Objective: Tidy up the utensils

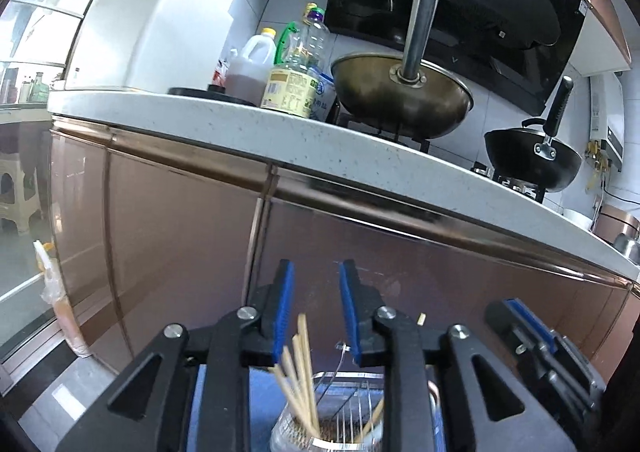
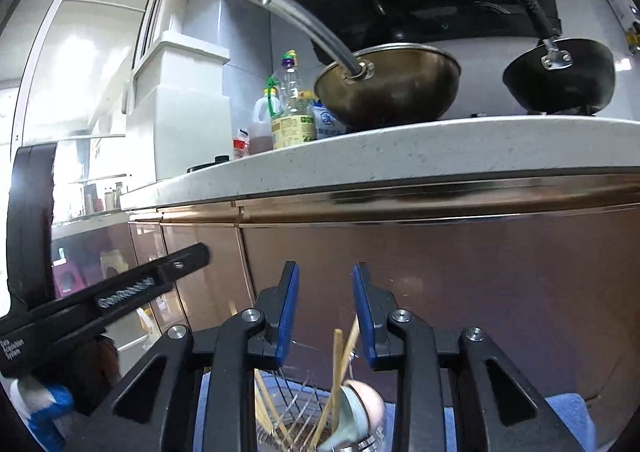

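Observation:
My left gripper (image 1: 317,268) stands open with nothing between its blue pads (image 1: 285,312). Below and beyond it, several wooden chopsticks (image 1: 301,368) stand in a glass jar (image 1: 286,434), next to a wire basket (image 1: 352,392). The right gripper (image 1: 532,336) shows at the right edge of the left wrist view. In the right wrist view my right gripper (image 2: 326,268) is also open and empty. Under it stand chopsticks (image 2: 339,356) and a pale ceramic spoon (image 2: 362,408) in the holder. The left gripper's black body (image 2: 120,292) reaches in from the left.
Straight ahead are glossy brown cabinet doors (image 1: 180,219) under a speckled white countertop (image 1: 248,127). On it stand a brass-coloured wok (image 1: 400,95), a black wok (image 1: 532,159) and oil bottles (image 1: 296,75). A blue cloth (image 2: 568,416) lies under the holder.

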The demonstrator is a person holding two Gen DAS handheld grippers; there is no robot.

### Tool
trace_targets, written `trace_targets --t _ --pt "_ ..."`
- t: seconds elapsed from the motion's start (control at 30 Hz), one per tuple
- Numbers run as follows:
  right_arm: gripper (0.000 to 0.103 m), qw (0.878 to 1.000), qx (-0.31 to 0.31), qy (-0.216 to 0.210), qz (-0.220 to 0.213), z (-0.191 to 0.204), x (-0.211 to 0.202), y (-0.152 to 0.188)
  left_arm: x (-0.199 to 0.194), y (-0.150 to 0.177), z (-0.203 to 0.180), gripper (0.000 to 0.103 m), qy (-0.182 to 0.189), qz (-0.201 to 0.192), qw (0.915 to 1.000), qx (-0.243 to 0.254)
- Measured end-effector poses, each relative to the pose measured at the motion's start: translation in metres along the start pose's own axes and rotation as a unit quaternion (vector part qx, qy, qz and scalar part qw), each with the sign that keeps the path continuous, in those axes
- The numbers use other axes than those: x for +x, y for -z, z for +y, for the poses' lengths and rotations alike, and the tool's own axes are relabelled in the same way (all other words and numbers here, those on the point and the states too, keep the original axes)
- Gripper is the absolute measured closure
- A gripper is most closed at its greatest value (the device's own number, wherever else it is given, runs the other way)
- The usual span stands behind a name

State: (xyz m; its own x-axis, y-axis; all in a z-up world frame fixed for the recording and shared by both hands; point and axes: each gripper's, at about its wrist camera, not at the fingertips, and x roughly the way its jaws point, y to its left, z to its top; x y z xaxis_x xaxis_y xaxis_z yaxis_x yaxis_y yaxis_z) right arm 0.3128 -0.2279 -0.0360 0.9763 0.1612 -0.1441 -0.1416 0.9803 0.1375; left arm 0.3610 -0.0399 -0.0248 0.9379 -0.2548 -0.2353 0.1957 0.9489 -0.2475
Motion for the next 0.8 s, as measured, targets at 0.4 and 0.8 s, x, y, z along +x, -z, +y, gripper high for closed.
trace_targets --t 0.4,0.8 --pt "0.06 0.998 -0.002 0.045 0.051 0.013 -0.102 -0.007 -0.117 0.008 0.003 0.064 -0.032 0.03 0.9988 0.023" --pt "0.012 0.99 -0.075 0.12 -0.017 0.07 -0.232 -0.022 -0.228 0.018 -0.007 0.059 -0.031 0.015 0.9986 0.041"
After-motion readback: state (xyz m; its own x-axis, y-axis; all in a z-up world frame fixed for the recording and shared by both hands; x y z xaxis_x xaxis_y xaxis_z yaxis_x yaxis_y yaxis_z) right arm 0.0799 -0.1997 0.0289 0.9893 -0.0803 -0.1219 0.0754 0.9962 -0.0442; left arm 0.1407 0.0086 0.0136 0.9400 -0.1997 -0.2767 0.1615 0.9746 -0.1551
